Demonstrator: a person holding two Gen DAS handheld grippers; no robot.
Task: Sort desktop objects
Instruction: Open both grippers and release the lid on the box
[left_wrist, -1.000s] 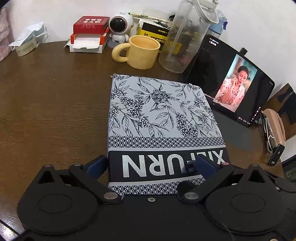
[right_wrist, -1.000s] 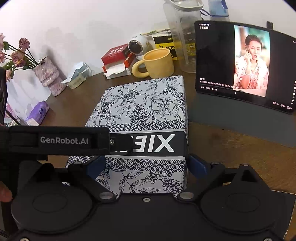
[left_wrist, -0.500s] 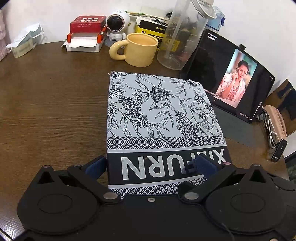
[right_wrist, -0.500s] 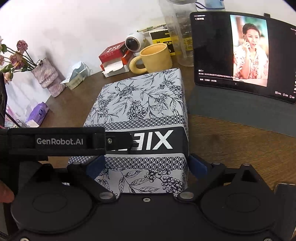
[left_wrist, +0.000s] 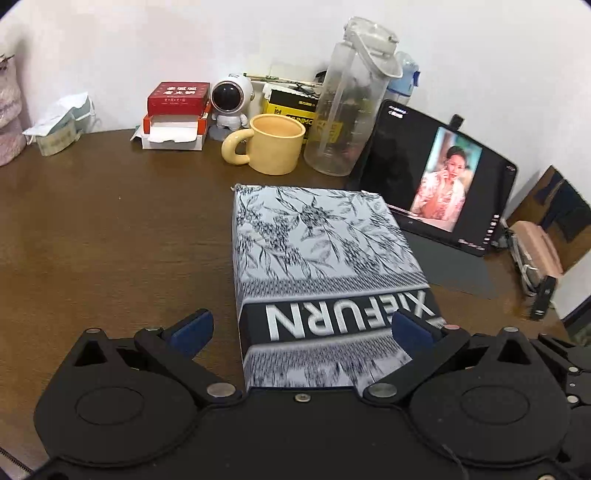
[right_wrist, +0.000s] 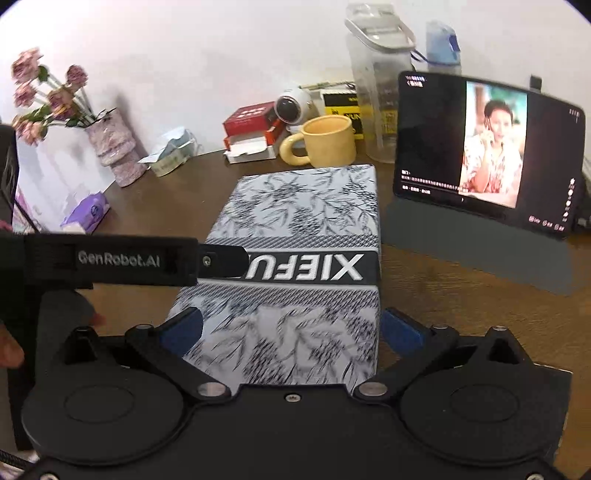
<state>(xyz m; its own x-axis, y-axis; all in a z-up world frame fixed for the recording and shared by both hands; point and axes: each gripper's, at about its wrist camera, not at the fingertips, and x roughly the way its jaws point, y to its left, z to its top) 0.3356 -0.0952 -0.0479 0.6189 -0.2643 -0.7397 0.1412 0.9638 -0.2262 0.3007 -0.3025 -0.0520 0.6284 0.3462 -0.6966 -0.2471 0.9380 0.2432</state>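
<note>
A box printed with dark leaves and a black XIEFURN band (left_wrist: 325, 258) lies on the brown table (left_wrist: 110, 229). My left gripper (left_wrist: 301, 328) is open at the box's near end. Its left pad (left_wrist: 192, 328) stands clear of the box's left side, and its right pad (left_wrist: 410, 328) sits in front of the near right corner. My right gripper (right_wrist: 291, 328) is open astride the same box (right_wrist: 306, 221), with a thin gap at its right pad (right_wrist: 400, 330). The left tool's black strap (right_wrist: 118, 260) crosses the right wrist view.
Along the back stand a yellow mug (left_wrist: 277, 147), a clear jug (left_wrist: 351, 107), a red card box (left_wrist: 177, 110), a small astronaut figure (left_wrist: 231, 99) and a yellow-black box (left_wrist: 291, 103). A lit tablet (left_wrist: 436, 181) leans at the right. A flower vase (right_wrist: 110, 147) and a purple tissue pack (right_wrist: 86, 214) stand left.
The right gripper's pads have spread a little and let go of the box. Both cameras have drawn back, and the box now sits further right between the left gripper's pads.
</note>
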